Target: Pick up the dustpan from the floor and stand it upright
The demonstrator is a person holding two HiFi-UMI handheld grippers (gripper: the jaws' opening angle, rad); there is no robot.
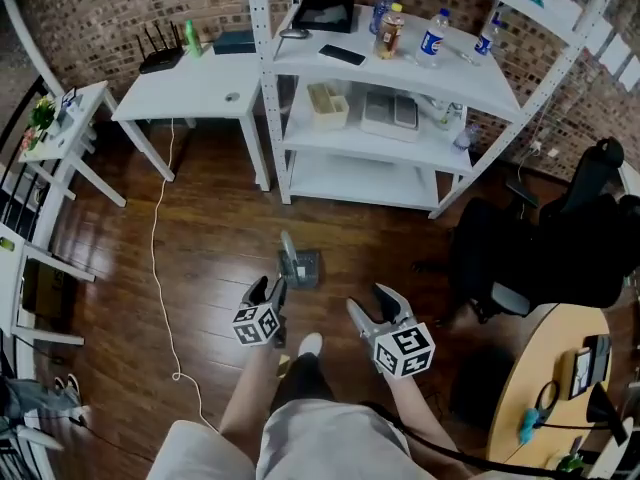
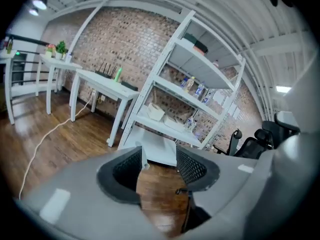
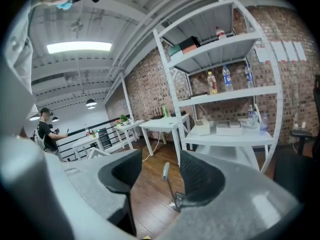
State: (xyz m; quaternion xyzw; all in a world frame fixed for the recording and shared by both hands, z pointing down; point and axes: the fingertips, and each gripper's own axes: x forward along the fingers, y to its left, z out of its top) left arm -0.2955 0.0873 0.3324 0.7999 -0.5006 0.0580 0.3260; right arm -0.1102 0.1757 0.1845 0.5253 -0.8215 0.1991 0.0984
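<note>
The grey dustpan (image 1: 299,265) stands upright on the dark wooden floor, its handle pointing up toward the shelving. In the right gripper view the dustpan (image 3: 176,200) shows beyond the gap, its pale handle rising from it. My left gripper (image 1: 268,288) hovers just in front and left of the dustpan, apart from it. Its jaws (image 2: 159,166) stand open, with only floor between the pads. My right gripper (image 1: 372,301) is to the right of the dustpan and nearer to me. Its jaws (image 3: 159,176) also stand apart with nothing in them.
A white shelving unit (image 1: 400,183) with bottles and boxes stands behind the dustpan. A white table (image 1: 195,93) is at its left, and a white cable (image 1: 157,268) trails over the floor. A black office chair (image 1: 545,243) and a wooden desk (image 1: 545,368) are at the right.
</note>
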